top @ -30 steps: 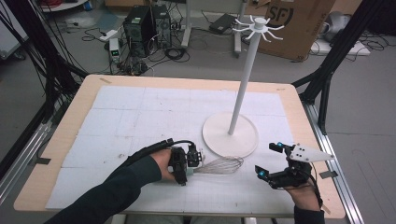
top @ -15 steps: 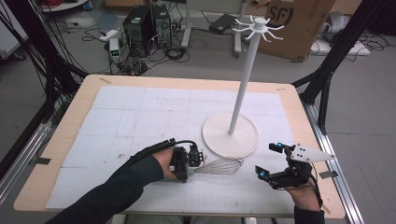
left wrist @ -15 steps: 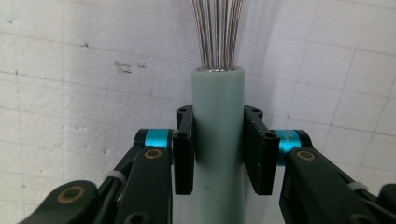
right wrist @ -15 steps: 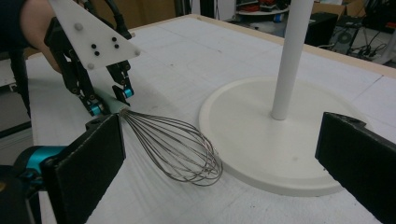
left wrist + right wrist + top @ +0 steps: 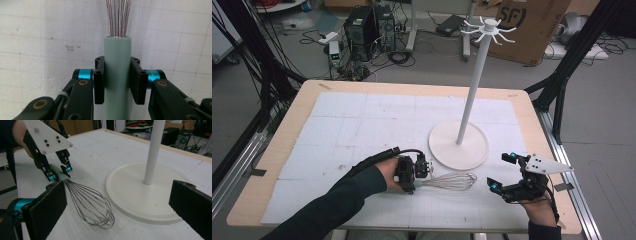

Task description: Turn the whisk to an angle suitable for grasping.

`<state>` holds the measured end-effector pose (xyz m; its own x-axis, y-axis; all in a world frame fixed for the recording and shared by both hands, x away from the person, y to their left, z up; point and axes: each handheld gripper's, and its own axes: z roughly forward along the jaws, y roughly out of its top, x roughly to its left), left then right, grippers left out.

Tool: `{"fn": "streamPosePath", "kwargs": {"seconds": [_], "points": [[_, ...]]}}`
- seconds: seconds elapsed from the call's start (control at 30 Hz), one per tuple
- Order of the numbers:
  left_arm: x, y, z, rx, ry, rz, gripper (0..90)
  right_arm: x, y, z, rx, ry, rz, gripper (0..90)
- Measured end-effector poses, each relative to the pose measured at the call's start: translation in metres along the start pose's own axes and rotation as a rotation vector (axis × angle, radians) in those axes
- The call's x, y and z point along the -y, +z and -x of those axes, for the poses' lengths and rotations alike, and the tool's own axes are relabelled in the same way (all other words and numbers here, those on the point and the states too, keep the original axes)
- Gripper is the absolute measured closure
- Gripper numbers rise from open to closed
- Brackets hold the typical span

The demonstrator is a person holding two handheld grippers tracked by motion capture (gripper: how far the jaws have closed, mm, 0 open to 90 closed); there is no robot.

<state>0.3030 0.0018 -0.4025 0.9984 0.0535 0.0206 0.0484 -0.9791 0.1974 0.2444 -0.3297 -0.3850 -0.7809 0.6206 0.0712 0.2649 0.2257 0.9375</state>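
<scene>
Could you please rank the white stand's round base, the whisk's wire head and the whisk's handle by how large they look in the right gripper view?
1. Round base, largest.
2. Wire head, though it lies nearer the camera, which flatters it.
3. Handle, smallest; the left gripper covers part of it.

Rack stand (image 5: 459,145) sits right of centre on the table (image 5: 307,107): its round base eats floor room, and the thin pole rises to hooks well above, so passage near it goes around the pole. Whisk (image 5: 452,181) lies just off the base's near edge, between left gripper (image 5: 416,172) and right gripper (image 5: 504,172), narrowing the near-edge lane. Far-left corner, left edge and the strip along the far edge stay open for any pass.
</scene>
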Motion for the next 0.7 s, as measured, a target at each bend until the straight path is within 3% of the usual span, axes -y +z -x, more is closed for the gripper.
{"fn": "streamPosePath", "kwargs": {"seconds": [0.23, 0.37, 0.53, 0.7], "points": [[-0.008, 0.0, 0.007, 0.019, 0.064, 0.048, 69.3, 0.0, -0.001, 0.0, 0.003, 0.001, -0.002, 0.4], [-0.014, 0.001, 0.009, 0.028, 0.127, 0.073, 69.3, 0.0, -0.001, 0.0, 0.002, 0.001, -0.004, 0.4], [-0.022, 0.003, 0.012, 0.037, 0.178, 0.094, 69.3, 0.001, 0.0, 0.0, 0.001, 0.001, -0.01, 0.4], [-0.031, 0.003, 0.01, 0.056, 0.2, 0.112, 69.2, 0.0, 0.0, 0.0, 0.001, 0.003, -0.008, 0.4]]}}
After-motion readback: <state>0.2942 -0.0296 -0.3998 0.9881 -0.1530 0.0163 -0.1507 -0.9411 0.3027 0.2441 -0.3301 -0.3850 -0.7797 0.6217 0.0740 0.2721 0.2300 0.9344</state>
